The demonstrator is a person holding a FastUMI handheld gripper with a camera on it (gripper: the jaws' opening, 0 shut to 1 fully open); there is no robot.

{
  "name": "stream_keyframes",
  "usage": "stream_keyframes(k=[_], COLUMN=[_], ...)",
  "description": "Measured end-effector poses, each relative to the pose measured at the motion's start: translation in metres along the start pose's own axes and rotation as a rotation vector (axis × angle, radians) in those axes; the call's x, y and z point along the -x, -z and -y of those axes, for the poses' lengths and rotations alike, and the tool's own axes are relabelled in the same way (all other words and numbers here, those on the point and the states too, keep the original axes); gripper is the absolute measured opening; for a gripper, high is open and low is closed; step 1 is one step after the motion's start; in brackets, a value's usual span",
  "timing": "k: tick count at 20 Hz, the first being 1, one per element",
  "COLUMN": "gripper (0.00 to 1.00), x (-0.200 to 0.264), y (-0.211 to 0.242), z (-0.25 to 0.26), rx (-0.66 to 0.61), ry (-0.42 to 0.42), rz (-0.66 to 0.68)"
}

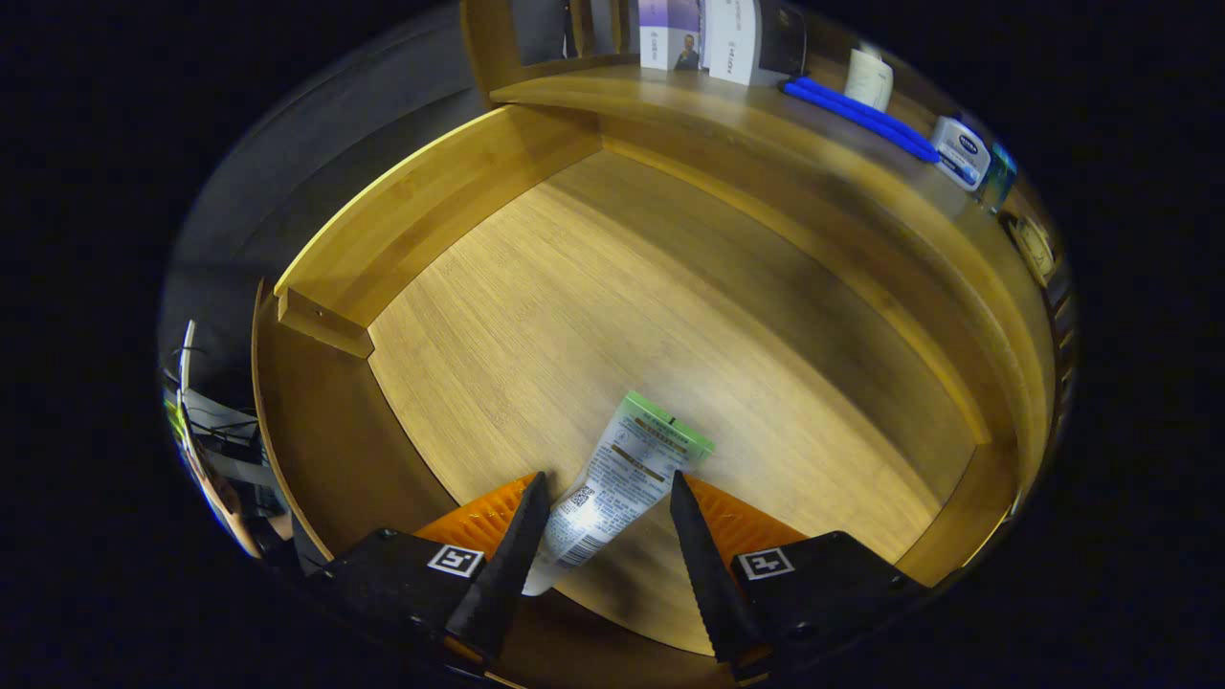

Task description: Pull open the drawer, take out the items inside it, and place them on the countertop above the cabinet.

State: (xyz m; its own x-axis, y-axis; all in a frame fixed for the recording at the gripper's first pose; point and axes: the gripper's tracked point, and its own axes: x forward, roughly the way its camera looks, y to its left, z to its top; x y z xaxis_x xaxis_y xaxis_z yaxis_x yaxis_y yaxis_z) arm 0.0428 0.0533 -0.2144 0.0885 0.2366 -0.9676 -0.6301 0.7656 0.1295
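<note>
I look down into the pulled-open wooden drawer (431,206), whose bamboo floor is bare apart from one item. A white squeeze tube with a green end (632,469) lies flat on the drawer floor, its green end pointing away from me. My gripper (608,478) hangs just above it, open, with the tube's middle between the two fingers. The left finger (522,531) is close to the tube's side, and a gap shows between the tube and the right finger (694,536). The tube's near end is hidden low between the fingers.
Beyond the drawer runs the cabinet's countertop (670,100). On it lie a long blue item (857,115), a white cup-like jar (869,78), a small white and blue tub (960,151) and upright boxes (703,33). Drawer walls rise left and right.
</note>
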Motion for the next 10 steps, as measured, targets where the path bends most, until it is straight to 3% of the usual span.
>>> stream_keyframes(k=[5, 9, 10], gripper=[0.53, 0.49, 0.43], x=[-0.0003, -0.0010, -0.0004], y=[0.0013, 0.0030, 0.0025], z=[0.0046, 0.0006, -0.0027], rx=[-0.037, -0.005, 0.019], ry=[-0.029, -0.025, -0.015], rz=[-0.022, -0.027, -0.026])
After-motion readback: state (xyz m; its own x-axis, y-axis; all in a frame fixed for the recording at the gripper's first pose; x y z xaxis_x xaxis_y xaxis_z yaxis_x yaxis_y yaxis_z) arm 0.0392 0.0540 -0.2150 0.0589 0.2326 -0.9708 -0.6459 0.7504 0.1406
